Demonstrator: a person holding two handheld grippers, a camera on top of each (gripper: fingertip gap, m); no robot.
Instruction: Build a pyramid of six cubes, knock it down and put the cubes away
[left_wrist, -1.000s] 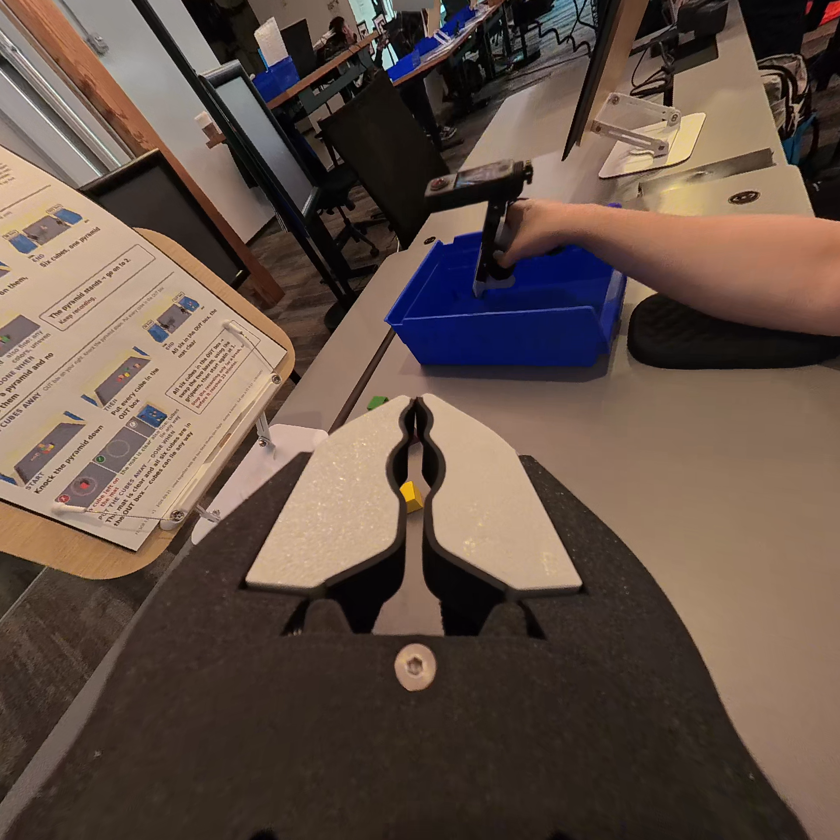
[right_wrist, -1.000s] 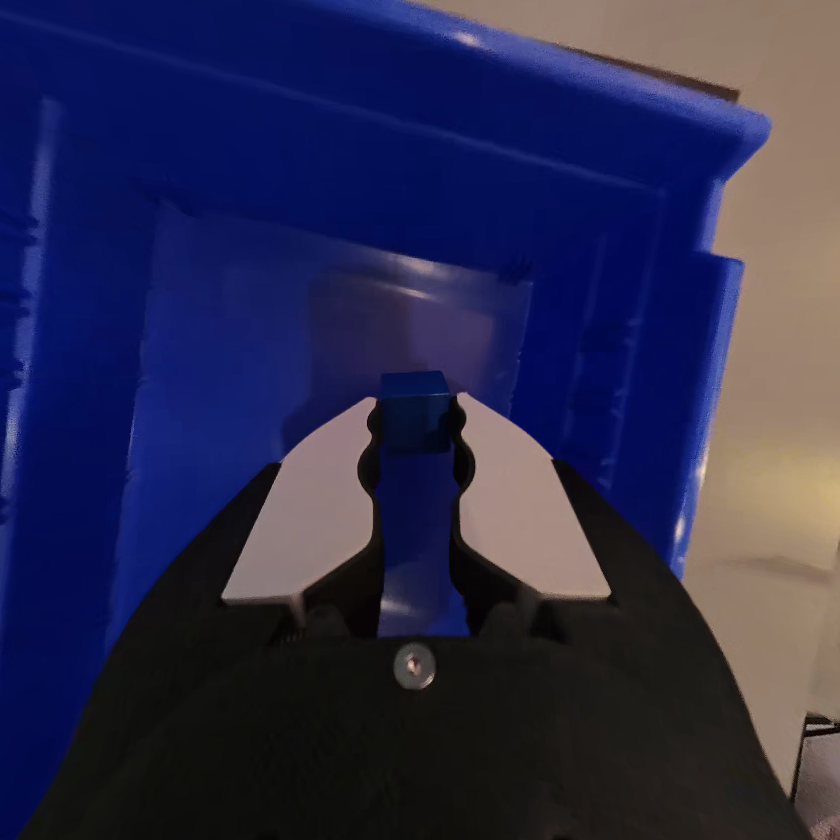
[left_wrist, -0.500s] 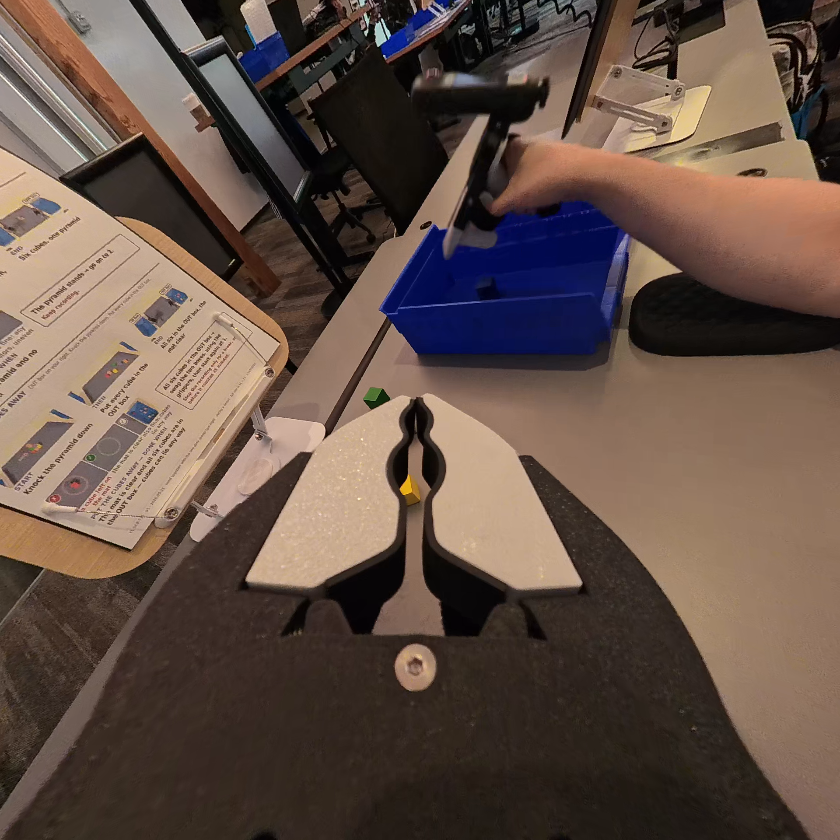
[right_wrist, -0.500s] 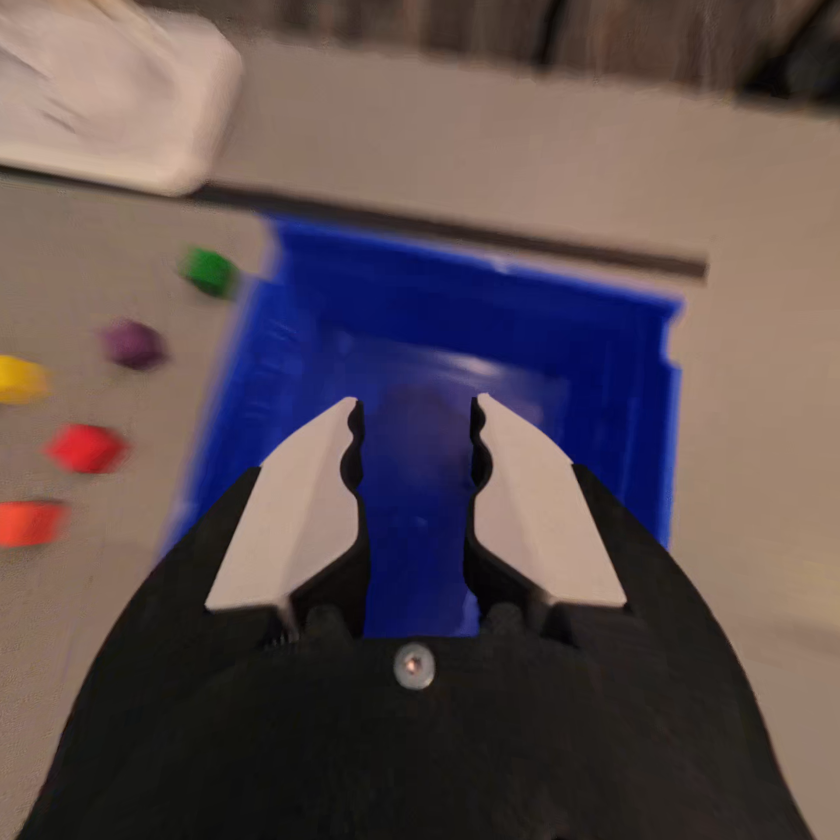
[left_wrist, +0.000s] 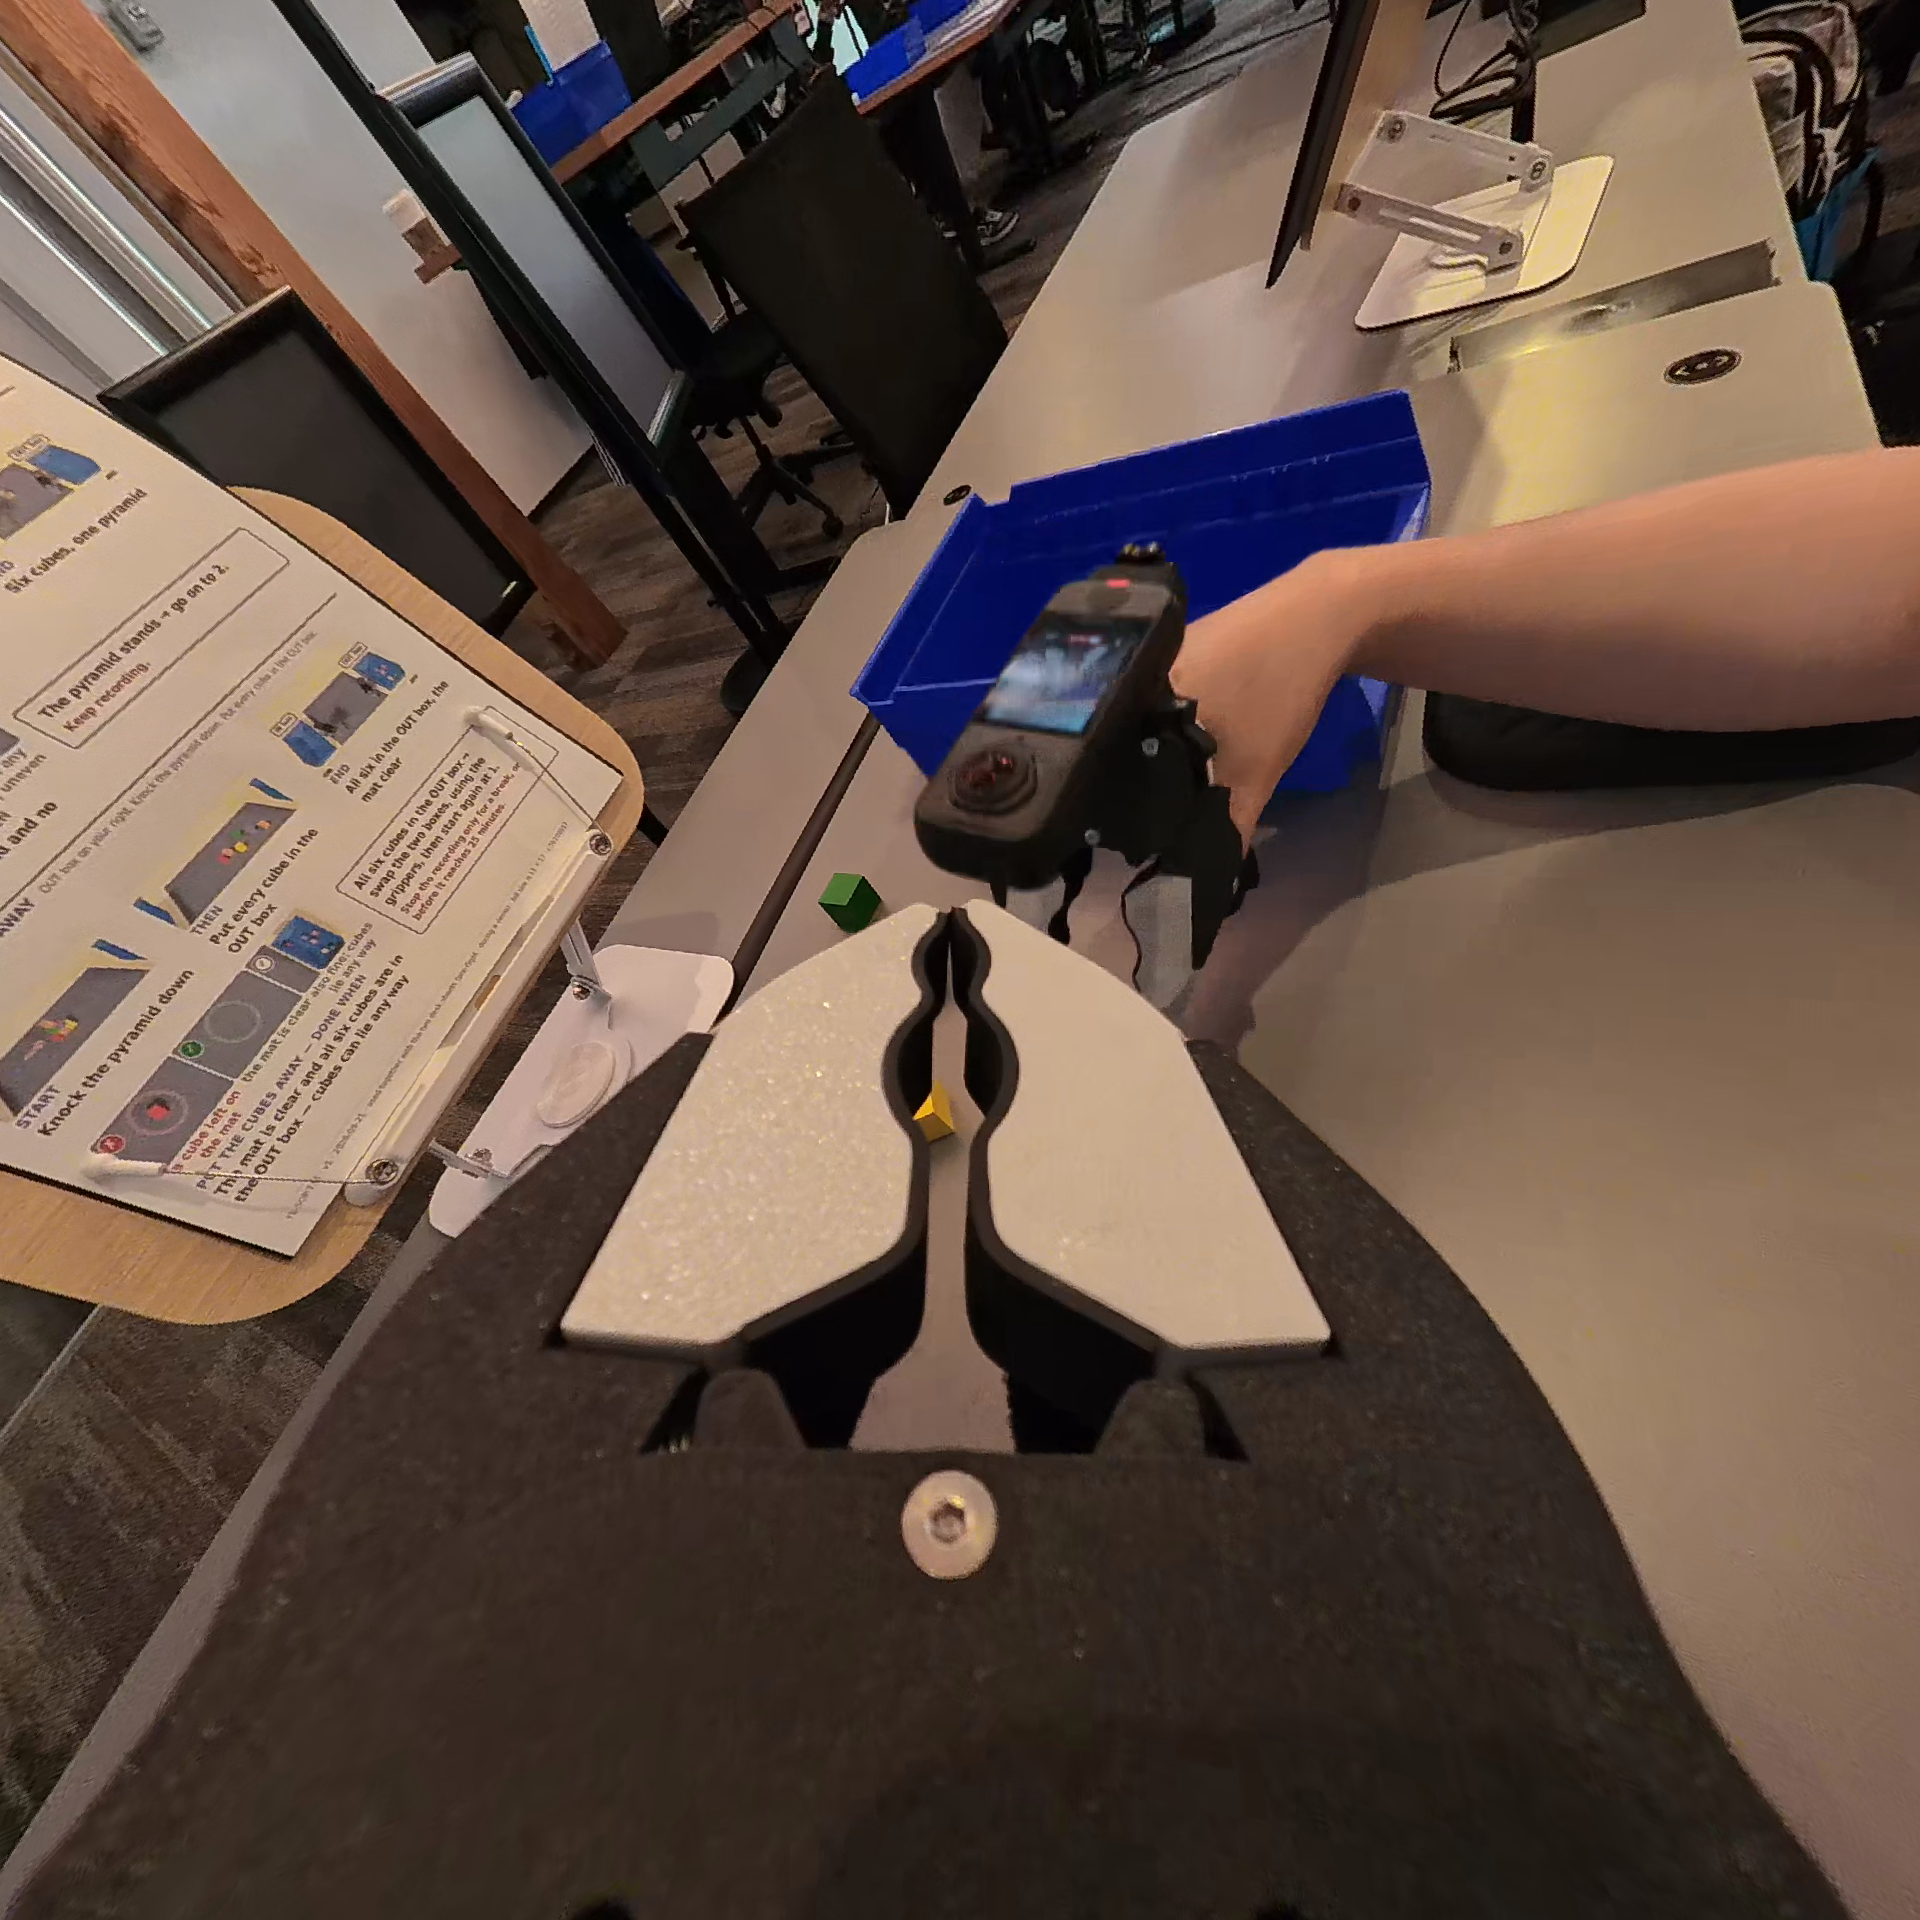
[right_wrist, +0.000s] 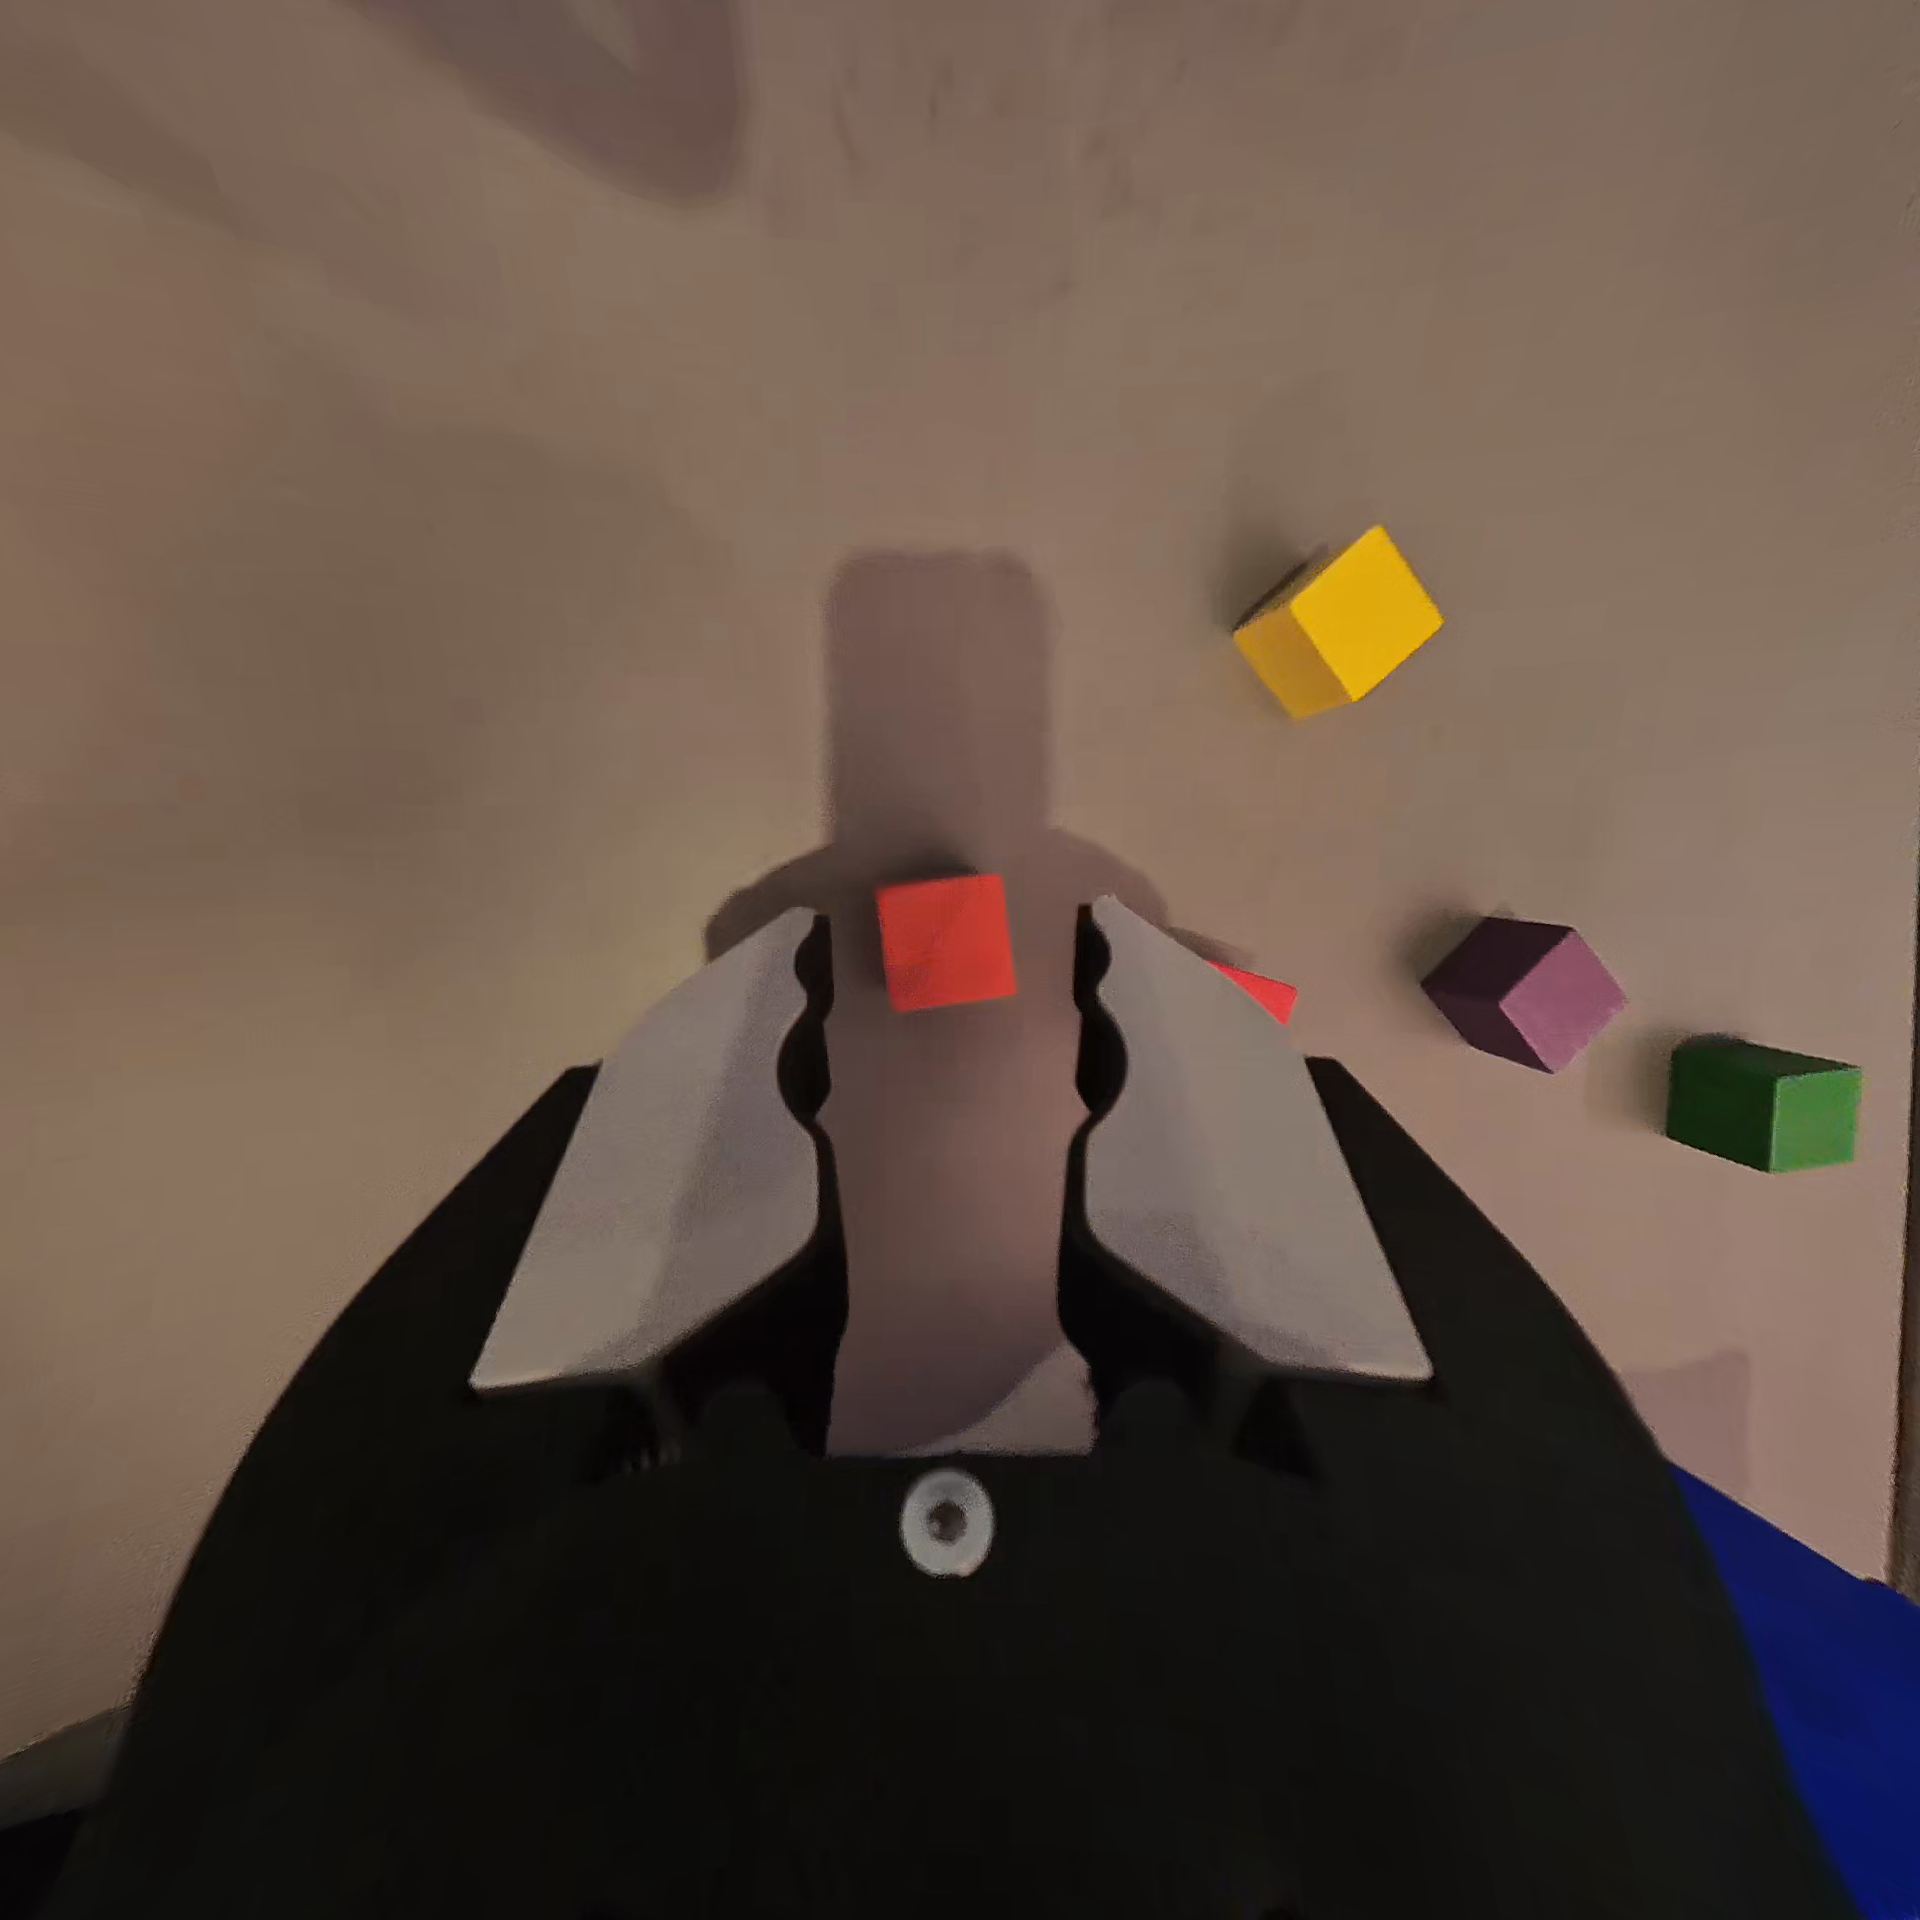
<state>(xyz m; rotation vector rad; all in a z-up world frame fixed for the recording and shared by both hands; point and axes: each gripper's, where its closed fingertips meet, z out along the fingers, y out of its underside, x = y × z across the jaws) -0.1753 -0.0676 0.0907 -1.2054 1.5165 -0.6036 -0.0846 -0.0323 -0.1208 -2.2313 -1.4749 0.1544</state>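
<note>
You are looking at five cubes lying loose and apart on the table: an orange-red cube (right_wrist: 943, 940), a second red cube (right_wrist: 1255, 987) mostly hidden, a yellow cube (right_wrist: 1338, 621), a purple cube (right_wrist: 1523, 992), and a green cube (right_wrist: 1763, 1104) sitting nearest the table edge beside the blue bin (left_wrist: 1195, 520).

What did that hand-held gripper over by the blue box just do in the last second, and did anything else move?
The right hand-held gripper let go of a blue cube inside the blue bin, lifted out, and swung over to the loose cubes. It now hangs open around an orange-red cube, not yet gripping. The left hand-held gripper stayed shut and empty; the yellow cube, purple cube and green cube lie where they were.
</note>
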